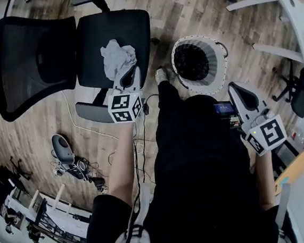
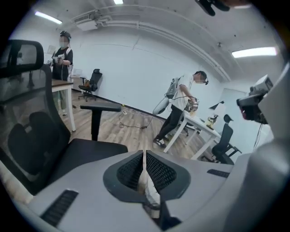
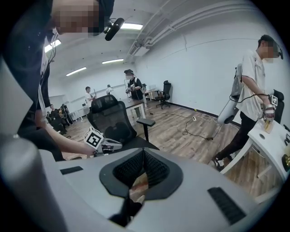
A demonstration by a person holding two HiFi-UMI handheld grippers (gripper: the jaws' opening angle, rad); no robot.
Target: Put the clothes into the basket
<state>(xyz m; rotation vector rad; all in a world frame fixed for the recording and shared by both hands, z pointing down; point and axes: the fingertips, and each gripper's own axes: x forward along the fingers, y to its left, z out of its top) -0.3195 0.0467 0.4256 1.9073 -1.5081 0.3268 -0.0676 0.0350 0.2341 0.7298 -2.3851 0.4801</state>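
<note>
**Fig. Garment pinched by its edge over the chair seat**

The left gripper [image 1: 131,75] has its fingers [image 2: 161,172] pressed together on what I read as a pale strip of the grey garment [image 1: 117,56]. The garment is bunched over the black chair [image 1: 93,41] seat at my 12 o'clock. The basket [image 1: 219,69] stands on the floor at 2 o'clock, well apart. The right gripper [image 1: 241,91] is closed on nothing. I judge that so thin a hold may slip in transit, or trailing cloth may snag the basket's rim.
</note>
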